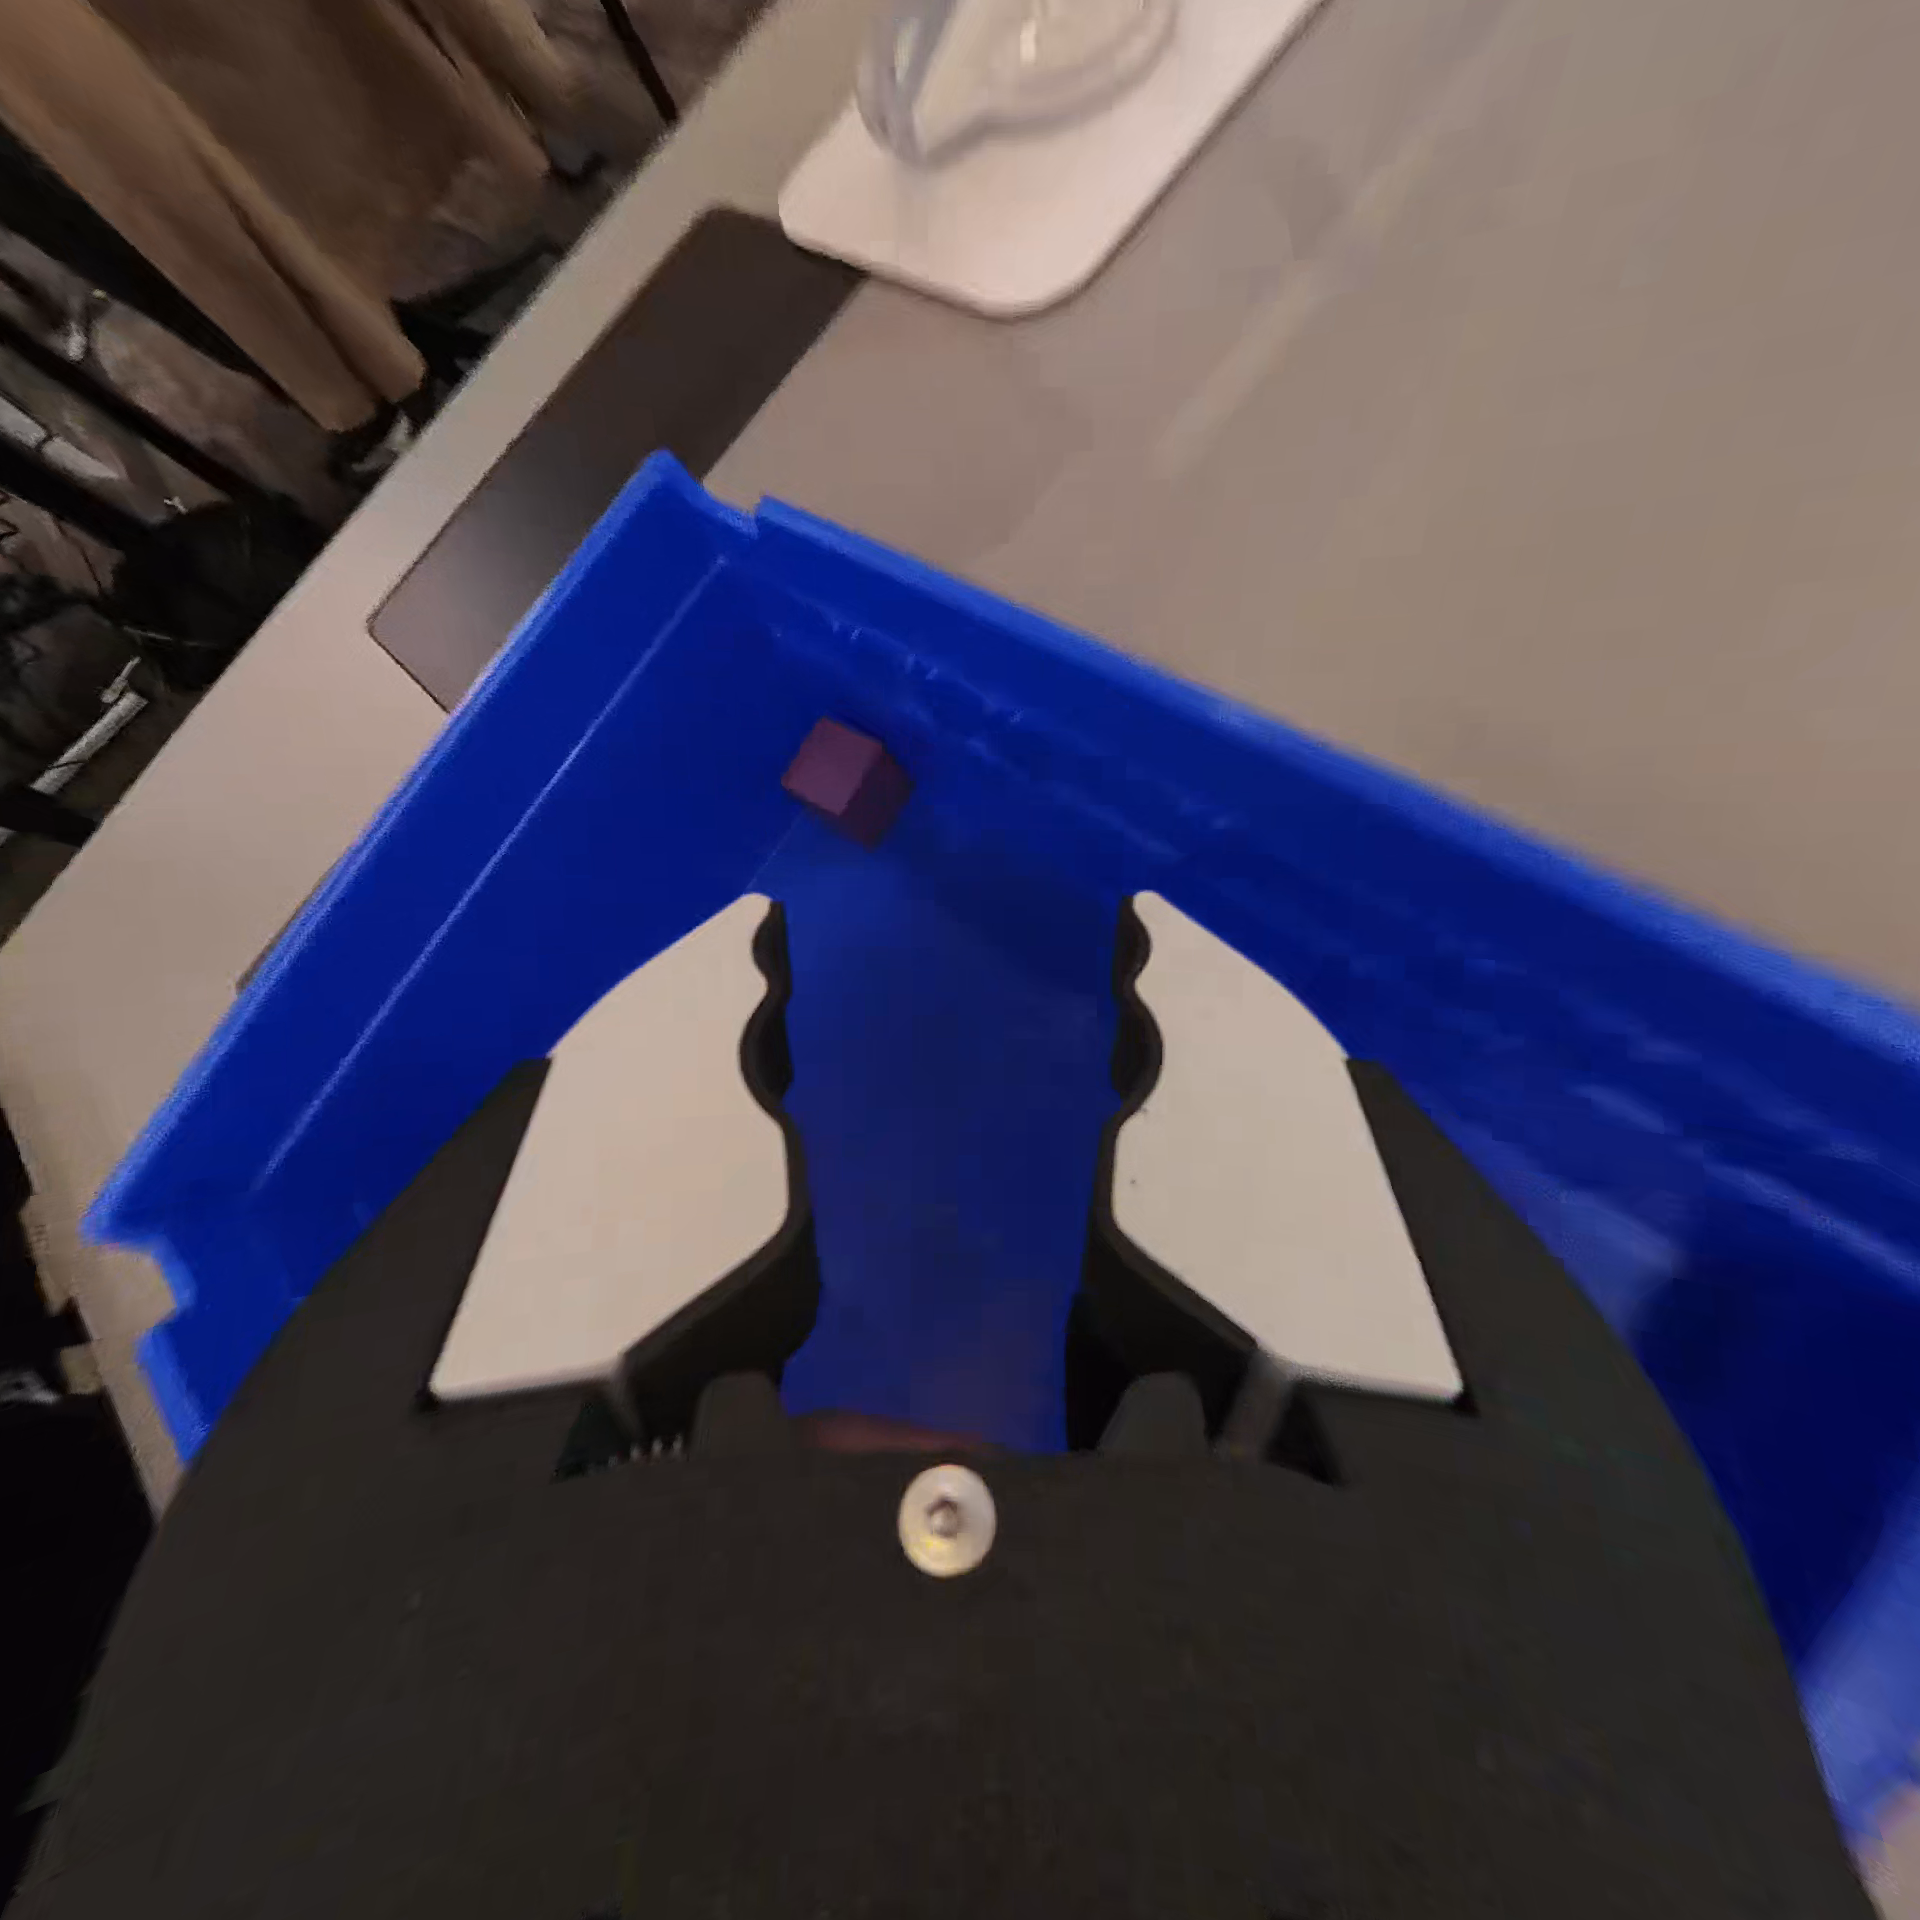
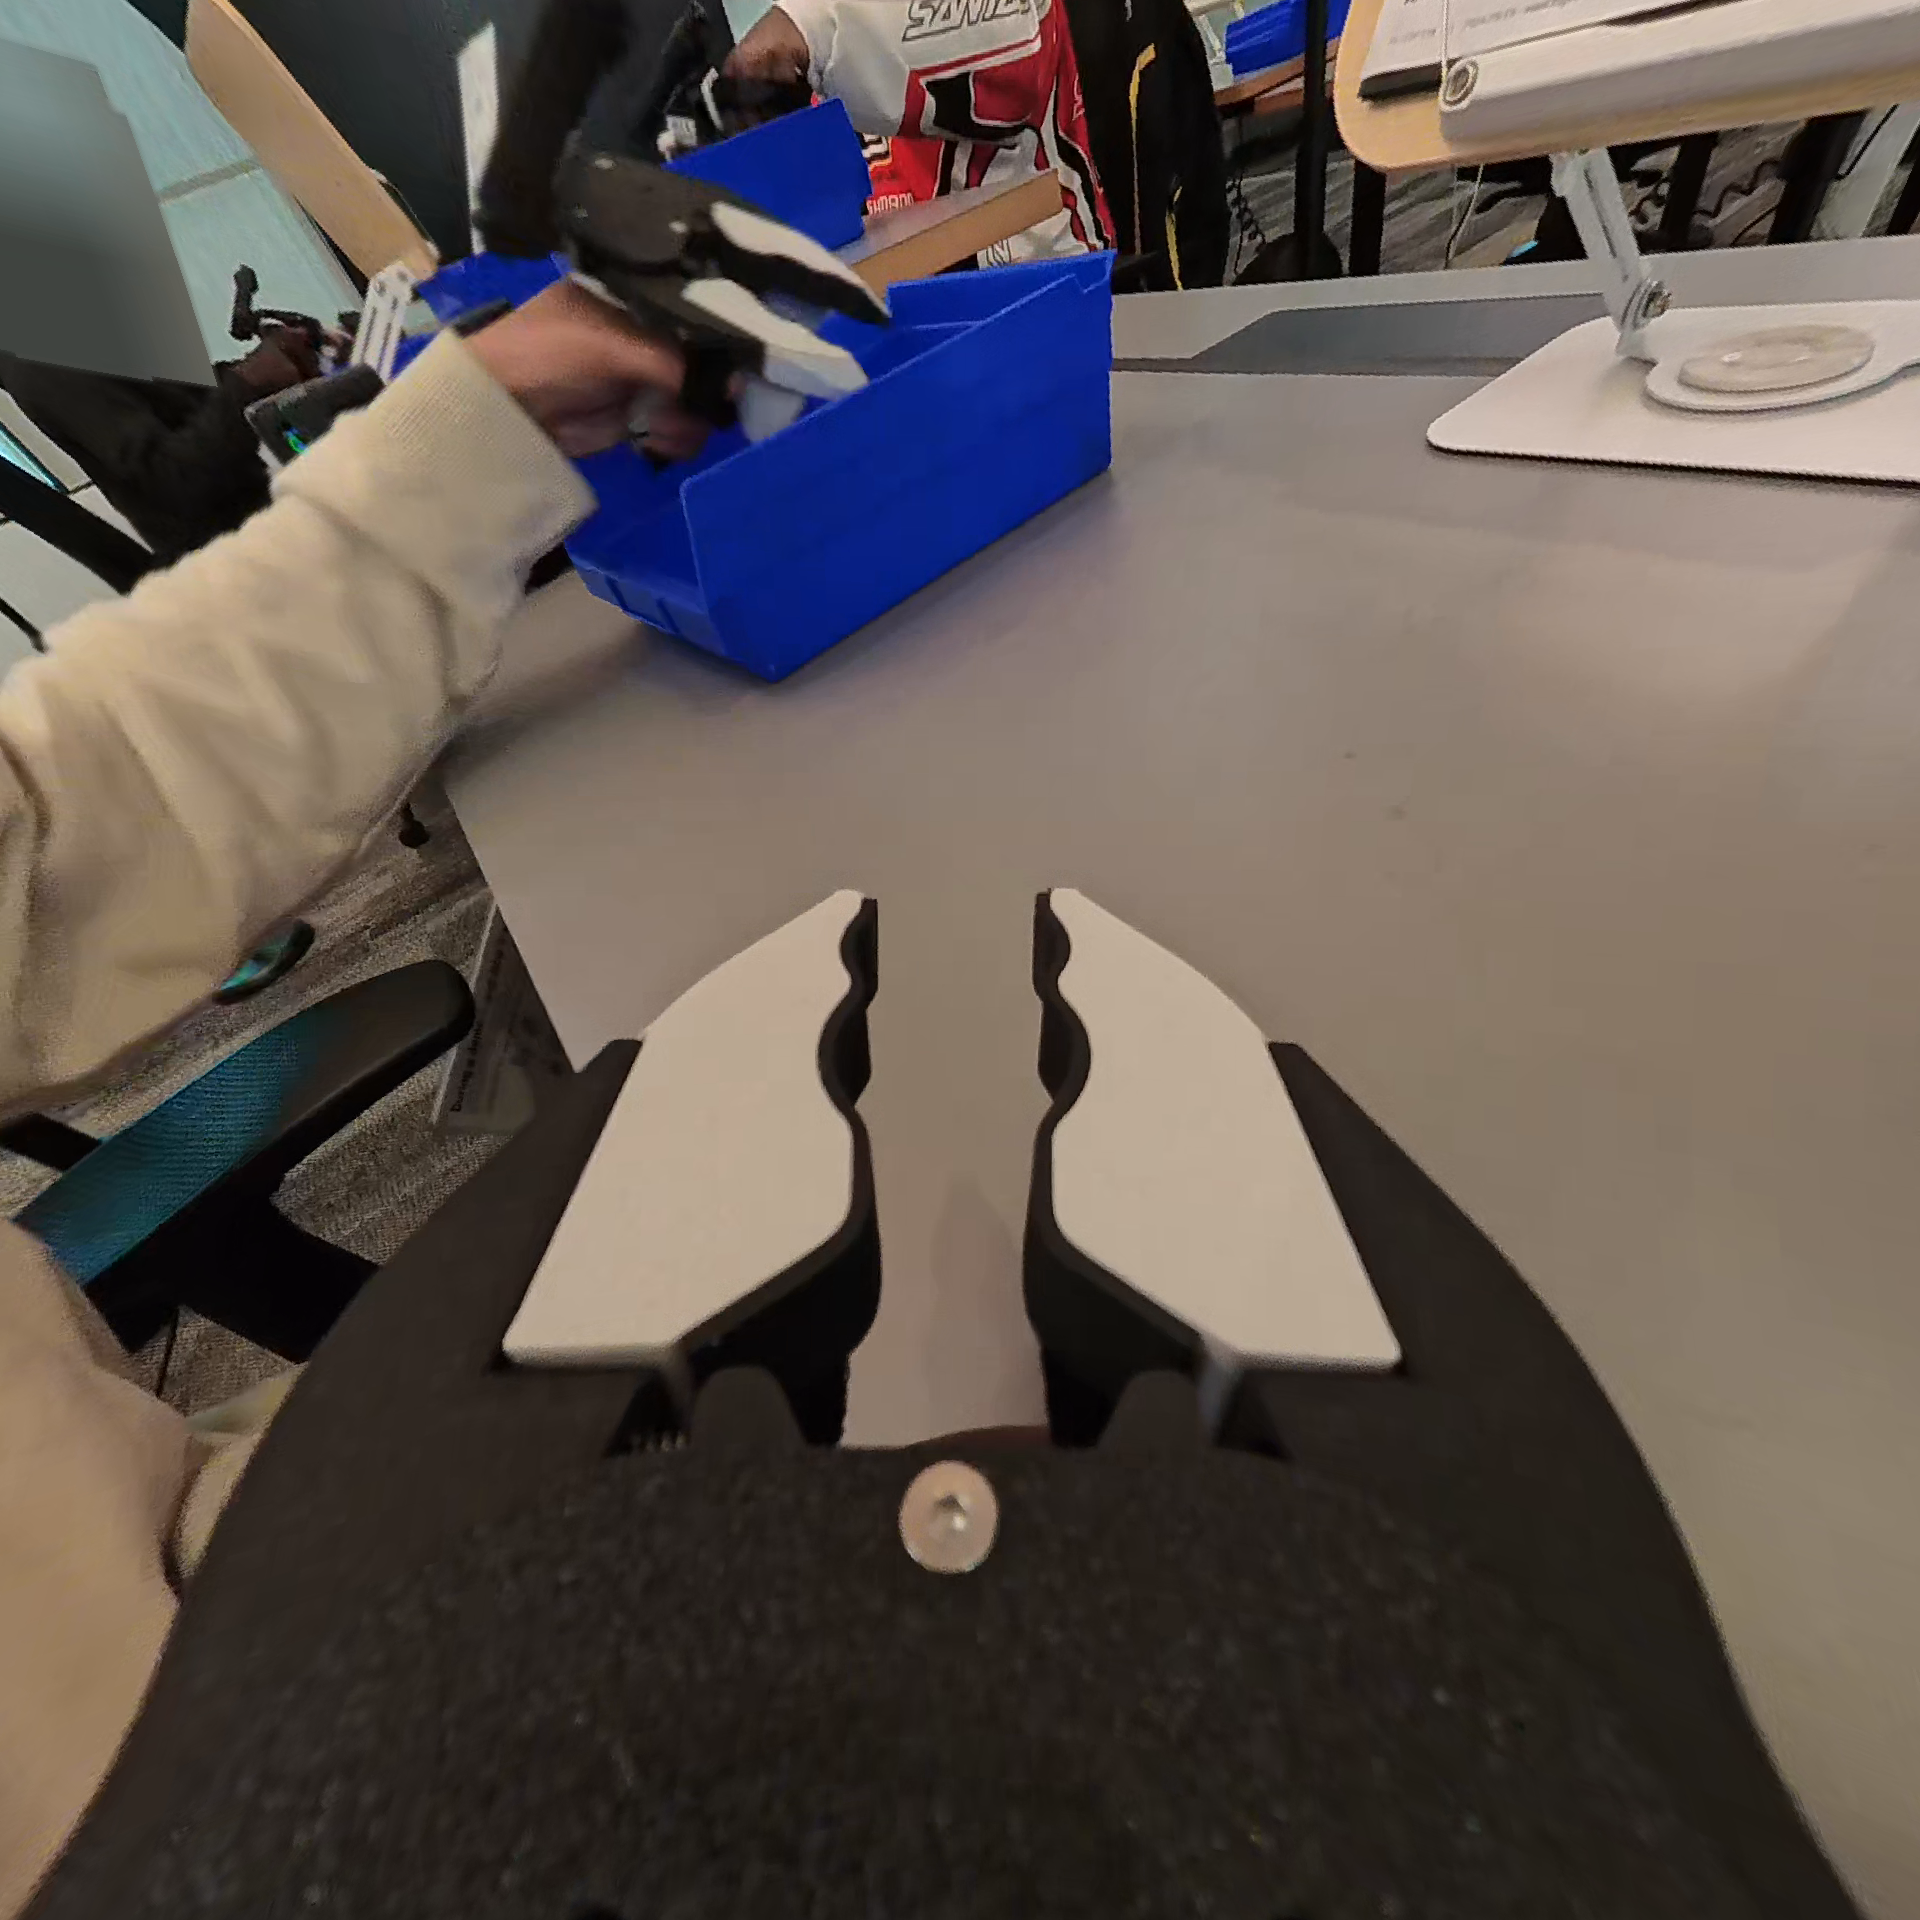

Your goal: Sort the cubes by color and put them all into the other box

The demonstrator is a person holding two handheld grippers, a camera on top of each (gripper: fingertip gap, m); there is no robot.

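- The left gripper (image 1: 951,914) hangs over the blue box (image 1: 1351,894), jaws wide apart and holding nothing. The purple cube (image 1: 847,781) lies just ahead of its tips, tight in the box's far corner.
- The risk I see: the walls crowd that corner, so a finger could catch the rim or nudge the cube rather than straddle it.
- The right gripper (image 2: 956,914) hovers over bare table (image 2: 1455,779), partly open and empty, well away from the box.
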